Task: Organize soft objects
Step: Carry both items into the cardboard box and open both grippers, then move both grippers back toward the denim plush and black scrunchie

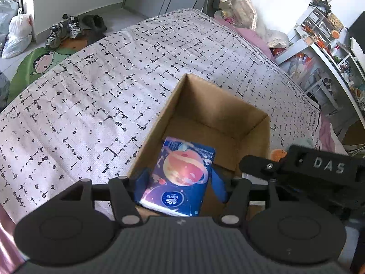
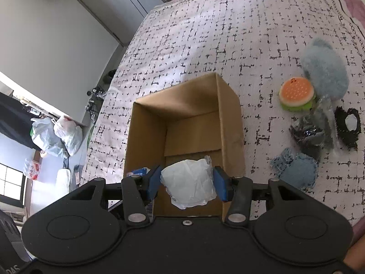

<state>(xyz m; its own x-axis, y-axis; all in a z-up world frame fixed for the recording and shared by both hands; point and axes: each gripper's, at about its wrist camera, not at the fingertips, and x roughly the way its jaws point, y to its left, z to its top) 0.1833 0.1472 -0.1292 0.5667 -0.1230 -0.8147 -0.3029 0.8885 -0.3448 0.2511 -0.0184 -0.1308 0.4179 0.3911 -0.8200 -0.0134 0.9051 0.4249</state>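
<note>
A cardboard box point(image 1: 205, 105) stands open on the patterned bedspread. My left gripper point(image 1: 180, 171) hangs over its near end, blue pads pressed on a dark blue tissue pack point(image 1: 182, 173) with a planet print, tilted down into the box. My right gripper point(image 2: 187, 171) is over the same box point(image 2: 182, 100), shut on a crumpled white plastic wrap point(image 2: 189, 185). A sliver of the tissue pack point(image 2: 139, 172) shows beside its left finger. The box floor beyond both items looks bare.
Right of the box lie a burger plush point(image 2: 296, 93), a fluffy pale blue toy point(image 2: 324, 73), a denim piece point(image 2: 296, 171), a black scrunchie point(image 2: 348, 127) and a dark wrapped packet point(image 2: 308, 134). Shoes point(image 1: 68, 29) and plastic bags point(image 1: 16, 34) sit on the floor past the bed.
</note>
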